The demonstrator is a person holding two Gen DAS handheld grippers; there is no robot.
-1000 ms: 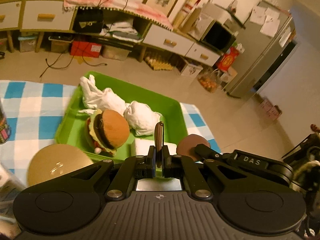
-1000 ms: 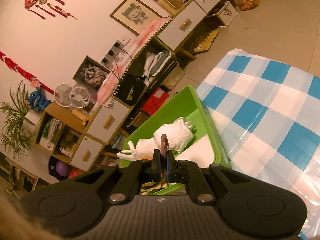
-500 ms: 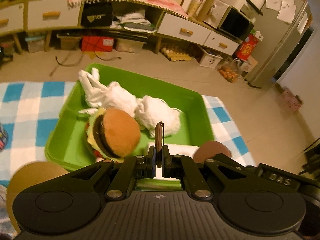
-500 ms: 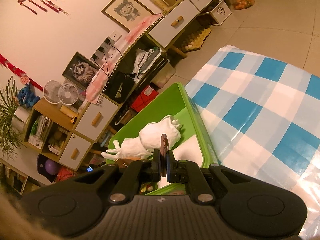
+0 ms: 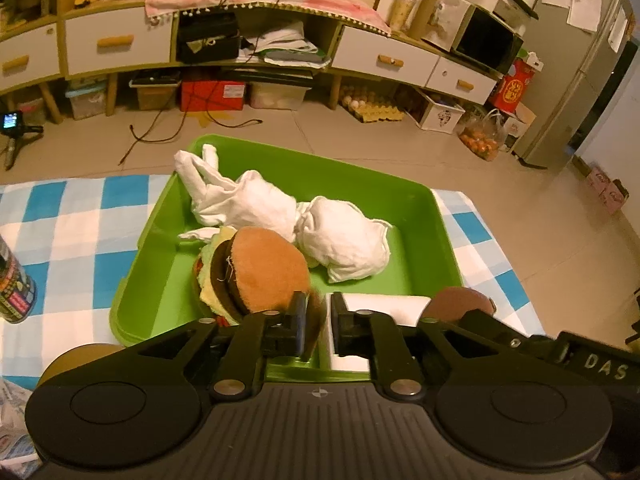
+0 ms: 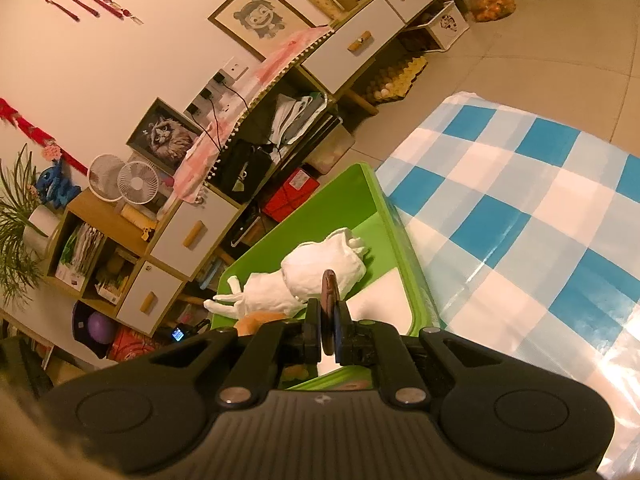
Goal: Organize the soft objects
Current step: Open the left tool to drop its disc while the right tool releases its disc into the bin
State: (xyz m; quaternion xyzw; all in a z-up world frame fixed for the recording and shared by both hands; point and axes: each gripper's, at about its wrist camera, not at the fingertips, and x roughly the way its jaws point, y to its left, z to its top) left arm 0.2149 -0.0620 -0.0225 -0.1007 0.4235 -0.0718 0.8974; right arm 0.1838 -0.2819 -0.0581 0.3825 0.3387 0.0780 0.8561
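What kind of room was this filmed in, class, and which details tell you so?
Probably a lived-in home, perhaps a living or dining room: a long sideboard with drawers, a microwave on top, framed pictures on the wall, and a checked tablecloth.

floor: beige tiles (image 5: pixel 360 140) | wall: long drawer cabinet (image 5: pixel 120 44) | light: warm
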